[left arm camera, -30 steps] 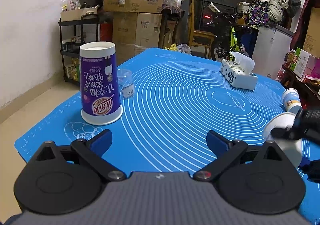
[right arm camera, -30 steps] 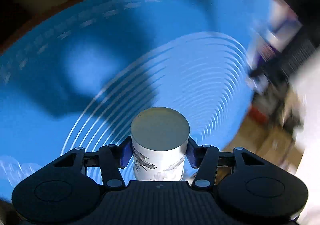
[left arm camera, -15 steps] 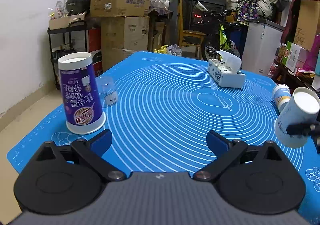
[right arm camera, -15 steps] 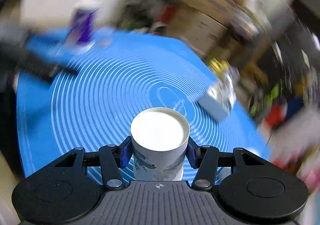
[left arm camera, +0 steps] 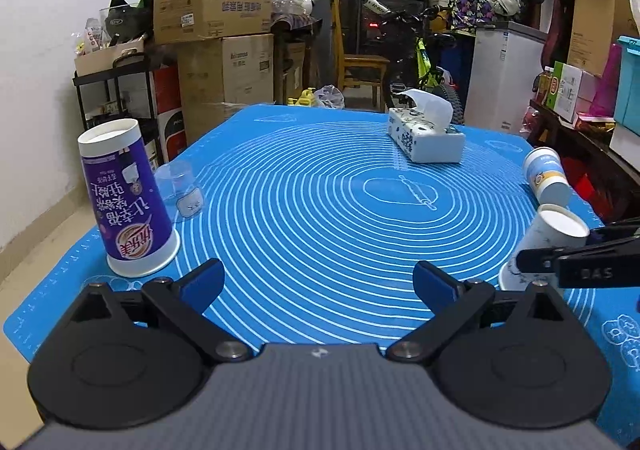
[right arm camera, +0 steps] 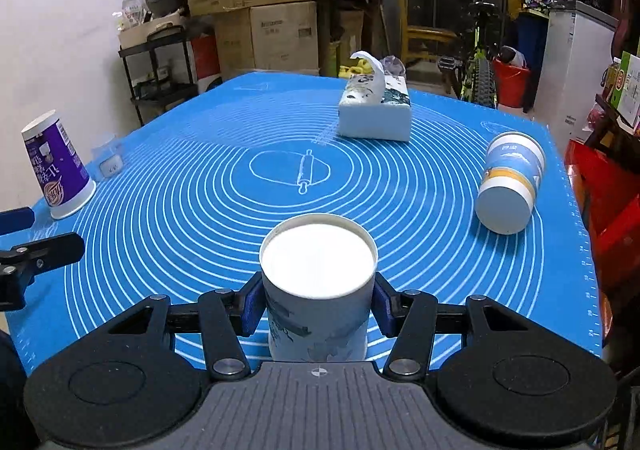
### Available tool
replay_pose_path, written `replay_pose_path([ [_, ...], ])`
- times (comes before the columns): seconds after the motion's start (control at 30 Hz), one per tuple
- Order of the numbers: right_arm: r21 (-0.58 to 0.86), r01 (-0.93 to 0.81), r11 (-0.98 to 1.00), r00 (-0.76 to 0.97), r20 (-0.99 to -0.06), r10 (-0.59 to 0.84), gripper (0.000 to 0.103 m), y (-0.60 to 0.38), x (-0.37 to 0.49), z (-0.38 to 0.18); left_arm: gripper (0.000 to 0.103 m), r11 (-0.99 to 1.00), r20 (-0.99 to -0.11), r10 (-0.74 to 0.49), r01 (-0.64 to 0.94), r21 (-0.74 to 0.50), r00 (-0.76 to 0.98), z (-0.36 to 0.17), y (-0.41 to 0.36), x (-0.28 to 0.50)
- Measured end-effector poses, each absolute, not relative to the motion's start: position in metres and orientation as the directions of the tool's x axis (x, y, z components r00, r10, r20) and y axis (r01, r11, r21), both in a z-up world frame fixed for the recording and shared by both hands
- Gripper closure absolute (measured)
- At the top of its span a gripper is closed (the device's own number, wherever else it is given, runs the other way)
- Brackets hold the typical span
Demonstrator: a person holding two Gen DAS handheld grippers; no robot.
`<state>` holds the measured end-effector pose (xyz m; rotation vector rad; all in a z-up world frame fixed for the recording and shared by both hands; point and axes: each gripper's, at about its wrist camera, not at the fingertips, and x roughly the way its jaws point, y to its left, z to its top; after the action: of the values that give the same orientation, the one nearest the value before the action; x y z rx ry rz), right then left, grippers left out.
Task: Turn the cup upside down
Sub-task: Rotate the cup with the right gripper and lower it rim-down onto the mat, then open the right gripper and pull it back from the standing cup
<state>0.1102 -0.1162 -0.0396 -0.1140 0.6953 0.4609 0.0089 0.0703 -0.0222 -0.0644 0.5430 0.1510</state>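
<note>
My right gripper (right arm camera: 318, 308) is shut on a white paper cup (right arm camera: 318, 290) with grey marbling, base up and mouth down. In the left wrist view the same cup (left arm camera: 540, 246) is at the right edge, slightly tilted, its mouth rim at the blue mat (left arm camera: 320, 217), held by the right gripper's black fingers (left arm camera: 560, 258). My left gripper (left arm camera: 318, 284) is open and empty, low over the mat's near edge.
A purple cup (left arm camera: 128, 201) stands upside down at the left, with a small clear cup (left arm camera: 182, 189) beside it. A blue-and-white cup (right arm camera: 508, 185) lies on its side at the right. A tissue box (right arm camera: 376, 109) sits at the back. Boxes, shelves and a bicycle surround the table.
The right gripper has turned the white cup over from tilted in the air to base up, and lowered it to the mat. The left gripper has drifted slightly back.
</note>
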Motion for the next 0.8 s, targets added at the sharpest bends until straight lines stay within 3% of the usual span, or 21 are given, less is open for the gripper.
replay_pose_path([
  [0.27,0.015,-0.429,0.903,0.689,-0.642,0.337,0.04,-0.11,0.106,-0.041,0.004,0.992,-0.539,0.095,-0.126,-0.021,0.837,-0.023,0.064,0.01],
  [0.37,-0.002,-0.428,0.904,0.7,-0.633,0.33,0.035,-0.109,0.102,-0.034,0.004,0.993,-0.546,0.091,-0.12,-0.018,0.833,-0.023,0.063,0.009],
  [0.5,0.016,-0.404,0.914,0.719,-0.612,0.329,0.018,-0.112,0.096,-0.025,0.004,0.993,-0.55,0.089,-0.119,-0.02,0.83,-0.02,0.062,0.008],
  [0.7,0.013,-0.358,0.934,0.76,-0.577,0.3,0.008,-0.12,0.066,-0.012,0.004,0.992,-0.522,0.108,-0.13,-0.005,0.846,-0.009,0.056,-0.002],
  [0.8,0.043,-0.298,0.953,0.788,-0.552,0.272,0.008,-0.133,0.048,-0.008,0.004,0.992,-0.506,0.113,-0.121,0.017,0.855,0.0,0.051,-0.009],
])
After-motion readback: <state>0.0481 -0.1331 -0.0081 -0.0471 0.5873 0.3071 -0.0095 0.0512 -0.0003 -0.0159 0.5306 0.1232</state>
